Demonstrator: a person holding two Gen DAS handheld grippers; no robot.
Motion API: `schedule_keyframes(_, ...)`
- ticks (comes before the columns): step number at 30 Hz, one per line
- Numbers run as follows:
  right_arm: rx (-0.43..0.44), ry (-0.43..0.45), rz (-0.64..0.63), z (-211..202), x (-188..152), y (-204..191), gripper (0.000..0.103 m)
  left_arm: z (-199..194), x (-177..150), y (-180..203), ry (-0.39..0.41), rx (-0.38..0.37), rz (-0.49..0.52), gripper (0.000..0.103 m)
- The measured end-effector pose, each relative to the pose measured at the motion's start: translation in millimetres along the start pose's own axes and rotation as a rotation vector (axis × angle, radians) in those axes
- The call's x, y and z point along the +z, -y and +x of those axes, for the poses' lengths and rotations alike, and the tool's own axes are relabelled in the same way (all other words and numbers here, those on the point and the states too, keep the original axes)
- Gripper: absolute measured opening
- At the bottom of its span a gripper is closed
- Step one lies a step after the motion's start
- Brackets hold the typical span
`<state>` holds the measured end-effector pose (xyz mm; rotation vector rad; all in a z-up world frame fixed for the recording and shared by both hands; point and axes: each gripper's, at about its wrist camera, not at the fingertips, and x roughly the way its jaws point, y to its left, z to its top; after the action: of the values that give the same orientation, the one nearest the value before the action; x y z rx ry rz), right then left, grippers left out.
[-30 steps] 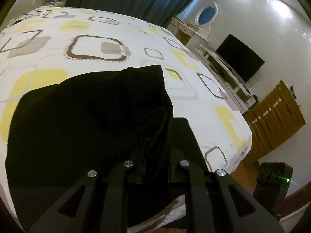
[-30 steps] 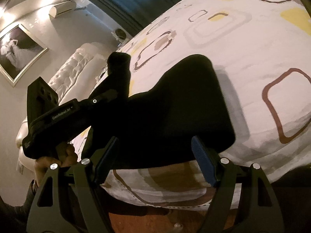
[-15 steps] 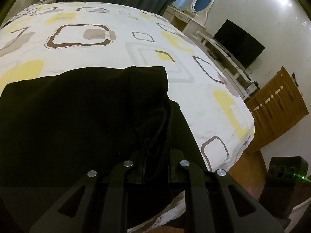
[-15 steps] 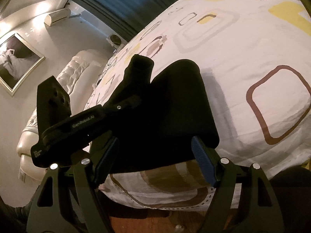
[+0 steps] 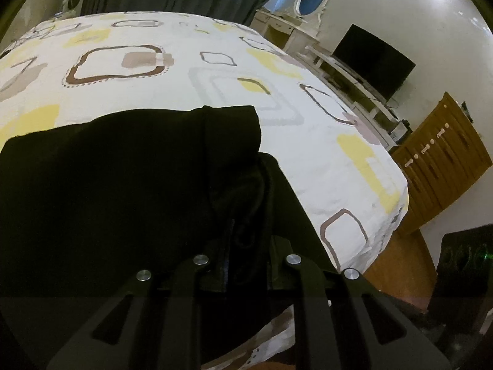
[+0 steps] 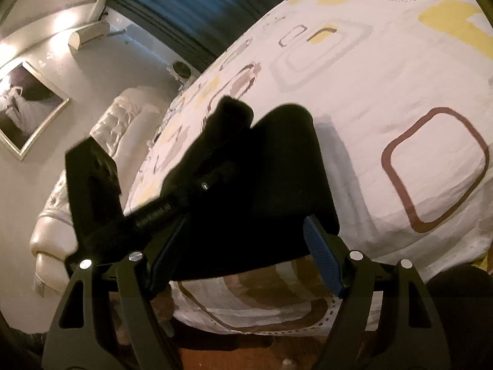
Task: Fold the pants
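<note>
Fabric is bunched between the nearly closed jaws of the left gripper [image 5: 245, 240], which pinches a gathered edge of the black pants [image 5: 107, 191] near what looks like a drawstring, though the dark cloth swallows detail there and I cannot be sure which part of the garment it is. The right gripper [image 6: 246, 246] stands wide open just short of the near edge of the pants, its blue pads [image 6: 322, 259] either side of the cloth but gripping nothing. The pants lie as a compact dark block on the patterned bedspread [image 5: 185, 86], close to the near edge of the bed, with a bare strip of sheet hanging down in front of them. I judge that a fold is being laid over: the left side carries its flap across the stack while the right waits to help. The next move likely calls for lowering that held edge square onto the layer below, letting go without dragging it, then smoothing or taking the next fold with the free tongs. Beyond the pants the bedspread runs wide and bare, so there is plenty of room to push the garment inward. To the left gripper's right the mattress corner drops to a wooden floor [image 5: 397, 265]; farther off stand a television [image 5: 374, 61] and a wooden cabinet [image 5: 443, 154], well apart from the work.
</note>
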<state>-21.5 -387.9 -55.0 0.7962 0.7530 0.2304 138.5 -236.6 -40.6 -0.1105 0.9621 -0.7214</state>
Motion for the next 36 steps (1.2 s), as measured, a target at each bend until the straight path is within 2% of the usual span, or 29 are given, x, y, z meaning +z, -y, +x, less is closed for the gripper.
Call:
schedule_keyframes(4, 0.029, 0.034, 0.011, -12.0, 12.8, -2.9, 0.077, 7.9, -4.8, -0.1, -0.03, -0.003, 0.006, 0.016)
schedule_keyframes(7, 0.071, 0.029, 0.046, -9.8, 28.6, -0.3, 0.077, 5.5, -9.4, 4.1, -0.016, -0.006, 0.023, 0.023)
schedule_keyframes(9, 0.104, 0.004, 0.071, -3.5, 36.4, 1.9, 0.077, 1.7, -11.7, 9.8, -0.01, -0.022, 0.048, 0.031)
schedule_keyframes(13, 0.177, -0.036, 0.142, 12.1, 49.8, 7.1, 0.077, -9.2, -18.2, 18.7, 0.0, -0.068, 0.078, 0.038)
schedule_keyframes(15, 0.183, -0.054, 0.148, 18.1, 52.5, 7.1, 0.077, -20.0, -22.3, 19.1, 0.014, -0.096, 0.082, 0.055)
schedule_keyframes(19, 0.164, -0.103, 0.165, 35.1, 57.0, 8.5, 0.077, -42.6, -26.0, 9.7, 0.051, -0.118, 0.057, 0.062)
schedule_keyframes(23, 0.129, -0.146, 0.179, 51.4, 57.6, 11.6, 0.077, -71.4, -22.7, -17.7, 0.116, -0.063, 0.034, 0.07)
schedule_keyframes(25, 0.121, -0.158, 0.183, 57.6, 56.6, 12.2, 0.077, -81.6, -19.3, -34.7, 0.138, -0.031, 0.002, 0.071)
schedule_keyframes(30, 0.109, -0.202, 0.164, 75.2, 56.0, 5.3, 0.077, -107.3, -14.6, -95.6, 0.191, 0.051, -0.118, 0.073)
schedule_keyframes(35, 0.052, -0.248, 0.12, 94.2, 56.1, -0.7, 0.077, -115.9, -21.0, -155.1, 0.188, 0.135, -0.258, 0.073)
schedule_keyframes(36, 0.033, -0.254, 0.113, 97.3, 56.3, -0.9, 0.072, -117.9, -25.1, -167.0, 0.188, 0.144, -0.294, 0.073)
